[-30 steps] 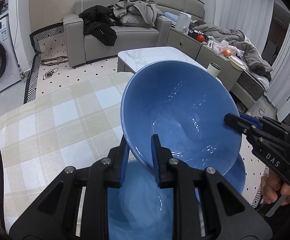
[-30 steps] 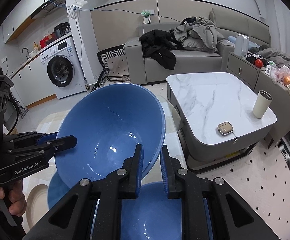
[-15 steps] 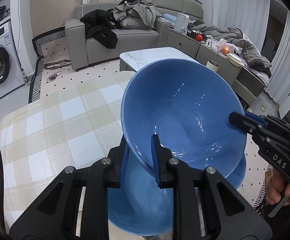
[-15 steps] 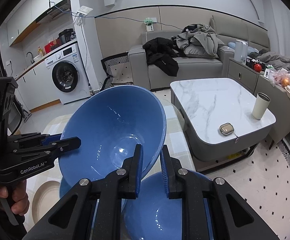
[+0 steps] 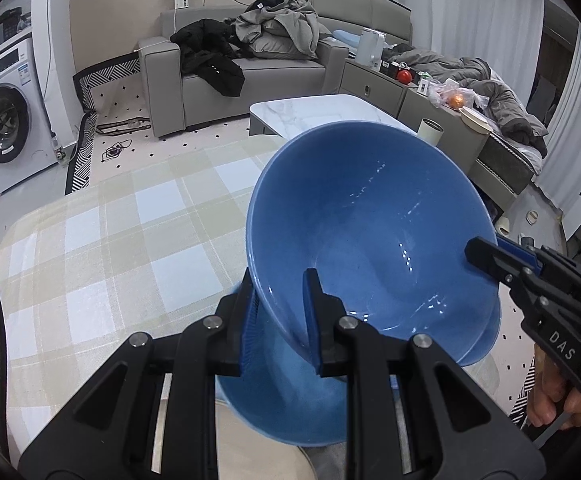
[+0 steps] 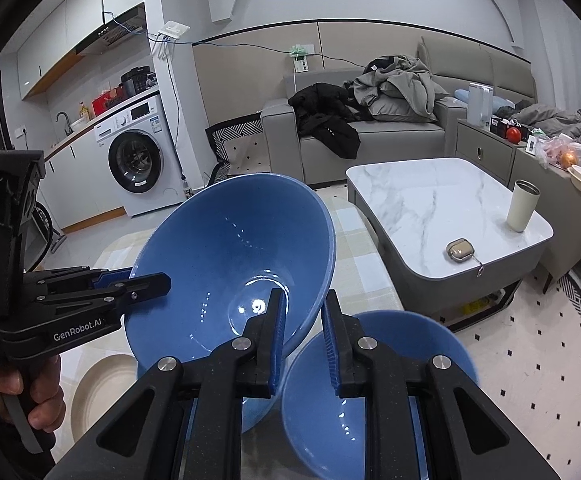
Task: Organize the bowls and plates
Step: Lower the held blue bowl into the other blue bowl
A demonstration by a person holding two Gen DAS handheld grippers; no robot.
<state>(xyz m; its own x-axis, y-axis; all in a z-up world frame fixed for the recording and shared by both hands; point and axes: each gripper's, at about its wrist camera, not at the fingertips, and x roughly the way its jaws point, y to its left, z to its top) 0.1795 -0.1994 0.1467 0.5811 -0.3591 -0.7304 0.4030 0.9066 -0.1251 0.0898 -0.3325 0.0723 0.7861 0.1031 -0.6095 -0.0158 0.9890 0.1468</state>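
A large blue bowl [image 5: 370, 240] was held tilted in the air by both grippers at once, above the bench [image 5: 90, 248] with its checked cloth. The left gripper [image 5: 278, 308] was pitched steeply downward, and its jaws were clamped on the bowl's near rim, one finger inside the wall and one outside. The right gripper [image 6: 304, 320] was angled down less steeply; its jaws were likewise closed on the rim at the opposite side, with the wall pinched between the blue pads [image 6: 280, 332]. In the left wrist view the right gripper was seen entering from the right edge, with the hand [image 5: 558, 400] wrapped round its handle; in the right wrist view the left gripper [image 6: 150, 280] reached in from the left, gripped by the other hand [image 6: 30, 392].

Below the raised bowl, a second blue bowl [image 6: 370, 380] was seen near the bench's front edge, just beside a third blue bowl [image 6: 250, 412] partly hidden under the lifted one. A beige plate [image 6: 90, 392] lay to the left of them. The far and left parts of the cloth were left bare. Beyond the bench's far edge, a marble coffee table [image 6: 430, 200] stood close by, with a cup [image 6: 522, 208] and a small case [image 6: 460, 248] on it.
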